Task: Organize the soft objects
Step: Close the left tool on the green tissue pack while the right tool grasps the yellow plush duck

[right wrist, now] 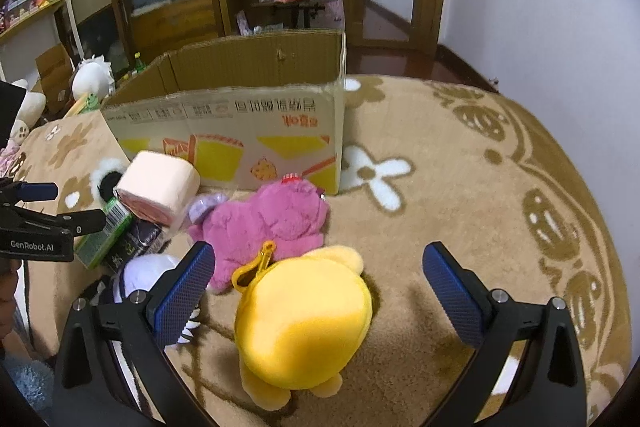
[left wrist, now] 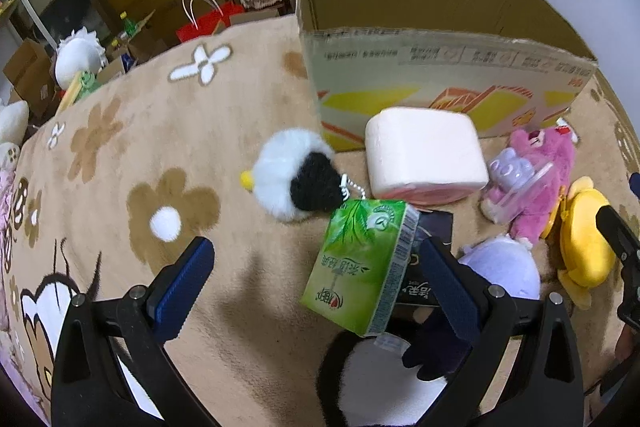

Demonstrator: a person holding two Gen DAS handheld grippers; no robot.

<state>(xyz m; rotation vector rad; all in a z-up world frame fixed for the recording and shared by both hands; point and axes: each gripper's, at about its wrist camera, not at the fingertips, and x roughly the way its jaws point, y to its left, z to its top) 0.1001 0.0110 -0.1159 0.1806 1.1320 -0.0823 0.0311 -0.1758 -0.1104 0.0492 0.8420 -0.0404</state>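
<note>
An open cardboard box (left wrist: 440, 83) (right wrist: 240, 123) stands on the beige carpet. In front of it lie a pink paper roll (left wrist: 424, 155) (right wrist: 160, 187), a black-and-white fluffy toy (left wrist: 296, 175), a green tissue pack (left wrist: 360, 263), a pink plush (left wrist: 540, 167) (right wrist: 272, 223), a lilac plush (left wrist: 504, 267) and a yellow plush (left wrist: 584, 251) (right wrist: 304, 323). My left gripper (left wrist: 320, 283) is open, the green tissue pack lying between its fingers. My right gripper (right wrist: 320, 287) is open above the yellow plush, which sits between its fingers.
The flowered carpet (right wrist: 480, 187) stretches free to the right of the box. A black-and-white plush (left wrist: 380, 379) lies at the near edge under the left gripper. Shelves, a red bag (left wrist: 204, 23) and white plush toys (left wrist: 78, 57) crowd the far left.
</note>
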